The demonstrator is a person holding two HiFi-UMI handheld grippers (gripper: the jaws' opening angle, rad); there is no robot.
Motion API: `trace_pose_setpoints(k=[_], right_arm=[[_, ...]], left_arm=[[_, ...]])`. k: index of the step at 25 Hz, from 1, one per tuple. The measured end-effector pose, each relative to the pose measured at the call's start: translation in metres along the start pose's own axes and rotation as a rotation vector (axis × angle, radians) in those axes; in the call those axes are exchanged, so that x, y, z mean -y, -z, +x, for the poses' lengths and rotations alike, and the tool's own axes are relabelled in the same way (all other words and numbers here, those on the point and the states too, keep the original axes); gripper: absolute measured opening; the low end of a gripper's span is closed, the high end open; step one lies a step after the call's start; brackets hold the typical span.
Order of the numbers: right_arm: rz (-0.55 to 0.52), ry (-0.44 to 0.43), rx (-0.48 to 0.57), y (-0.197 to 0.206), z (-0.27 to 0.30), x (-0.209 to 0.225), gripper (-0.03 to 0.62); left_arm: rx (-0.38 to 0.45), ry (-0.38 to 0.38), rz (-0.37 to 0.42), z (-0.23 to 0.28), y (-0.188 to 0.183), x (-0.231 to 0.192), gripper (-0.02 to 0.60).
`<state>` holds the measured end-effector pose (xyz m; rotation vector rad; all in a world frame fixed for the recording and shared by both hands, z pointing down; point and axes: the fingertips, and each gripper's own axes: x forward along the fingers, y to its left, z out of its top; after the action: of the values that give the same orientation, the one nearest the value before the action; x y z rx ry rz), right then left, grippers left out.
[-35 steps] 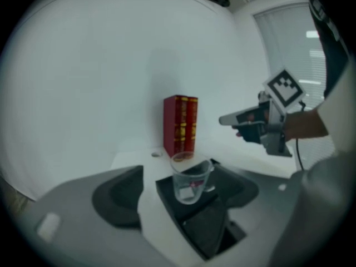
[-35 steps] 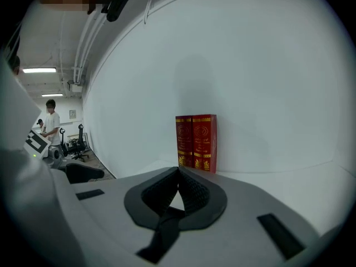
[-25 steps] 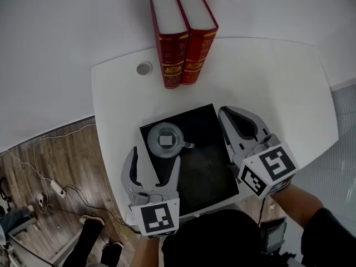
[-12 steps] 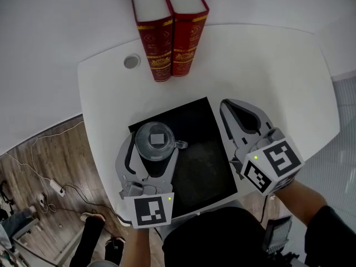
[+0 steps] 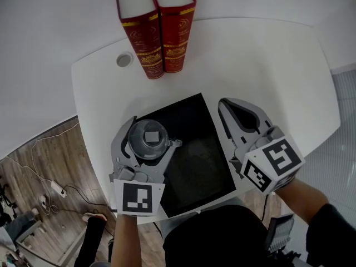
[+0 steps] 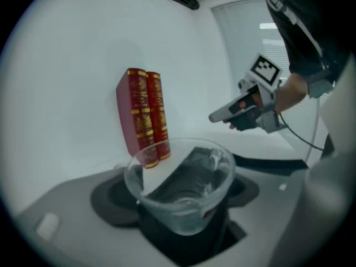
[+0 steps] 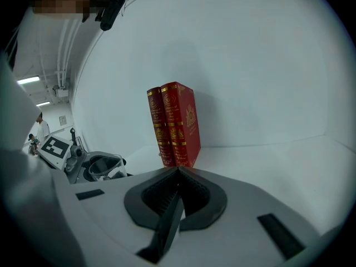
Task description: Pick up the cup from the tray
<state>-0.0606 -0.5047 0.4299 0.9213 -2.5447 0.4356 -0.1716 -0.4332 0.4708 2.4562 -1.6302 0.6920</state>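
A clear plastic cup (image 5: 147, 139) with a small handle sits between the jaws of my left gripper (image 5: 154, 132), over the left part of the black tray (image 5: 196, 149). Both jaws press on the cup's sides. In the left gripper view the cup (image 6: 181, 191) fills the space between the jaws, its rim tilted toward the camera. My right gripper (image 5: 223, 105) hovers just right of the tray over the white table, its jaws meeting with nothing in them. The right gripper view shows the left gripper and cup (image 7: 104, 166) at far left.
Two red books (image 5: 156, 32) stand upright at the back of the white table (image 5: 267, 65), beside a round cable hole (image 5: 124, 59). A wooden floor with cables (image 5: 39, 166) lies past the table's left edge. The person's legs are below the tray.
My left gripper moved forward round the cup and its jaws closed onto it. The cup looks slightly larger and nearer the tray's left edge. The right gripper stayed put.
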Motion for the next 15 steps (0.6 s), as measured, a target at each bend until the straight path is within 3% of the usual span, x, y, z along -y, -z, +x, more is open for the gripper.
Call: trace_pose_setpoints(k=[7, 15], right_arm=[[0.014, 0.008, 0.002, 0.003, -0.009, 0.004, 0.014], [0.015, -0.004, -0.006, 0.006, -0.012, -0.002, 0.014]], left_arm=[[-0.026, 0.033, -0.048, 0.010, 0.001, 0.001, 0.414], [-0.043, 0.018, -0.070, 0.013, 0.002, 0.002, 0.402]])
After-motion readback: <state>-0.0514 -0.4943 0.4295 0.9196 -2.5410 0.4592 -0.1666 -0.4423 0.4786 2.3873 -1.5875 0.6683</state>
